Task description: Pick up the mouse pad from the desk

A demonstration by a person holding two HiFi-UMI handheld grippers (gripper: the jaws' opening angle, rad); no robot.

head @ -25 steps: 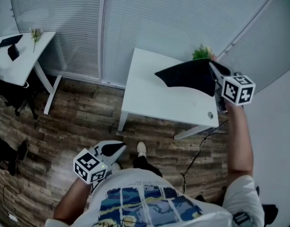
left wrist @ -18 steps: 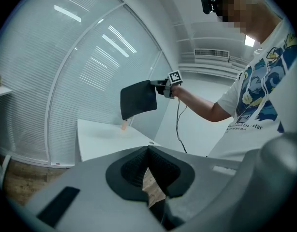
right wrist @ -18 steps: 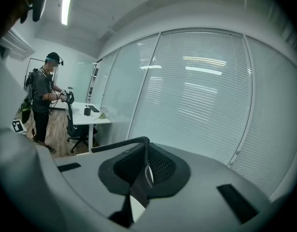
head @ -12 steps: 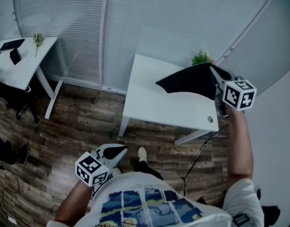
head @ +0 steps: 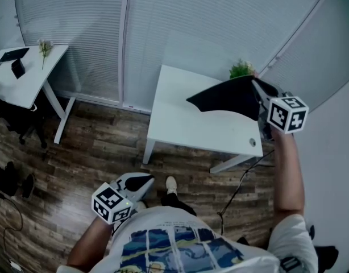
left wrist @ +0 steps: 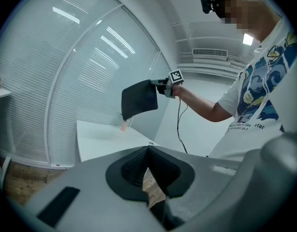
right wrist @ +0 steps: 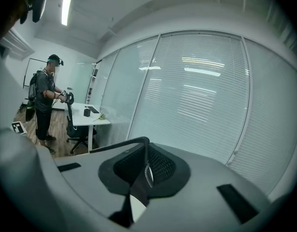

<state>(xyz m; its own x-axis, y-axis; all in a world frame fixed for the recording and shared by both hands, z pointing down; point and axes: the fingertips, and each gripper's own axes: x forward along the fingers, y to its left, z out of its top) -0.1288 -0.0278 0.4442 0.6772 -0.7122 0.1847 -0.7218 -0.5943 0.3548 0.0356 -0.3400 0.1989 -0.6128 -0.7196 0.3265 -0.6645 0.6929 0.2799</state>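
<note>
Head view: right gripper (head: 256,84) pinching mouse pad (head: 225,98), plant (head: 241,69) half-hidden; left gripper (head: 145,180) closed, empty.

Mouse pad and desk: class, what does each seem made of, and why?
The mouse pad looks like soft rubber or foam, matte black: it bends and droops from the right gripper. The desk is probably white laminate board: smooth, flat, faintly sheened top.
</note>
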